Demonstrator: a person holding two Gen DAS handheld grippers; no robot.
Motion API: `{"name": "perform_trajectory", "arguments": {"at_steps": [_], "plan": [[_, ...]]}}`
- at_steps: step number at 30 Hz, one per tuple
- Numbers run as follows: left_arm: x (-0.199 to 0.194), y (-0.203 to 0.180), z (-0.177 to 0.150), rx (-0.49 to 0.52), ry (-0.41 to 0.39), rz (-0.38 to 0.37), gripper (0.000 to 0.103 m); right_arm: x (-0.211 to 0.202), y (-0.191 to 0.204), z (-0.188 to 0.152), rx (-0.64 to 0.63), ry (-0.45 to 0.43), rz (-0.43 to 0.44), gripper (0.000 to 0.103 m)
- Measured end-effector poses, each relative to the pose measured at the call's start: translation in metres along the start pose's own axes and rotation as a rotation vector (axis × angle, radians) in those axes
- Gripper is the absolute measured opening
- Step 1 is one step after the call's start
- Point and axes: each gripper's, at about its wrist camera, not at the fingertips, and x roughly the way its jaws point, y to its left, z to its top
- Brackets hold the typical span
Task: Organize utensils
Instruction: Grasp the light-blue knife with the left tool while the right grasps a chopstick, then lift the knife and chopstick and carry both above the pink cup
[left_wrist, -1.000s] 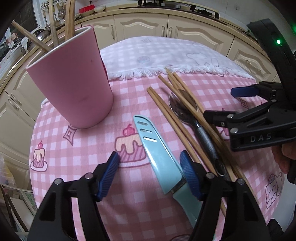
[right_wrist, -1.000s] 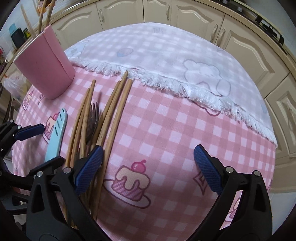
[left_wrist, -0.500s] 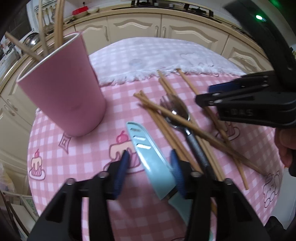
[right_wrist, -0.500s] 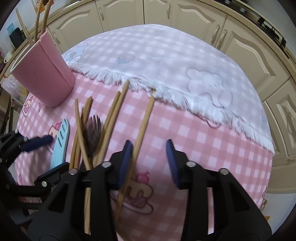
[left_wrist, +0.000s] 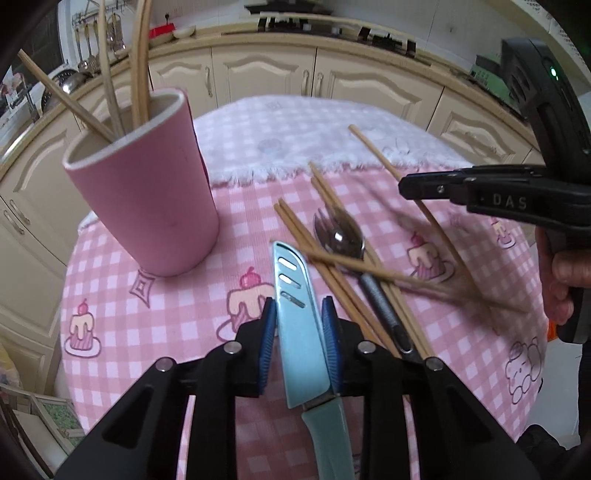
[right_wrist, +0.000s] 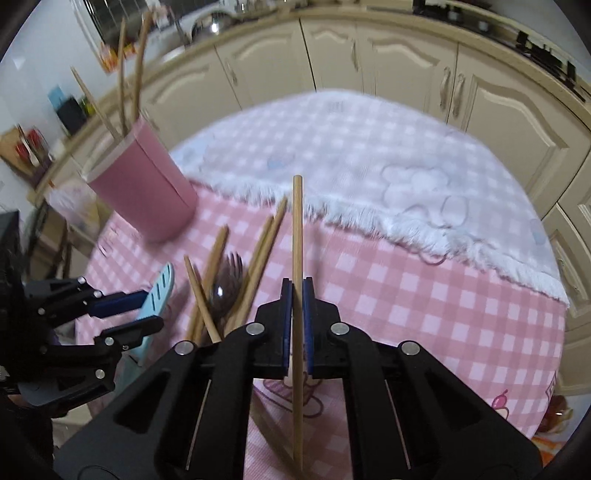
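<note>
1. While the tall pink cylindrical cup (left_wrist: 147, 192) stands upright, a light-blue sheathed knife (left_wrist: 301, 332) beside it is clamped by the left gripper (left_wrist: 300, 325).
2. One wooden chopstick (right_wrist: 297, 258), right of that cup, is pinched by the right gripper (right_wrist: 297, 325).

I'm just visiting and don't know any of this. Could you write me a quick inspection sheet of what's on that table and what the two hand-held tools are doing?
Surface: round table under a pink checked cloth with a white fringed cloth over its far part.
Job's things: pink cup upright, already holding a few sticks; teal knife; metal spork lying among loose chopsticks.
Clutter: nothing seen.
Grippers: left tool closed around the knife blade; right tool clamped on a single chopstick.
Cables: nothing seen.
Surroundings: cream kitchen cabinets; counter items too blurred to name.
</note>
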Motion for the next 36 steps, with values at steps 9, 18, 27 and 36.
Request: {"name": "perform_trajectory", "arguments": {"at_steps": [9, 18, 27, 36], "plan": [[-0.047, 0.007, 0.004, -0.05, -0.214, -0.019, 0.023, -0.043, -0.003, 0.002, 0.008, -0.185, 0.054, 0.006], [-0.078, 0.005, 0.007, -0.057, -0.361, -0.024, 0.023, -0.069, 0.008, 0.003, -0.014, -0.299, 0.093, 0.006], [-0.1, 0.001, 0.007, -0.045, -0.465, -0.031, 0.022, -0.092, 0.015, 0.006, -0.016, -0.41, 0.12, 0.006], [-0.13, 0.002, 0.017, -0.035, -0.552, -0.026, 0.022, -0.102, 0.031, 0.026, -0.024, -0.501, 0.144, 0.006]]}}
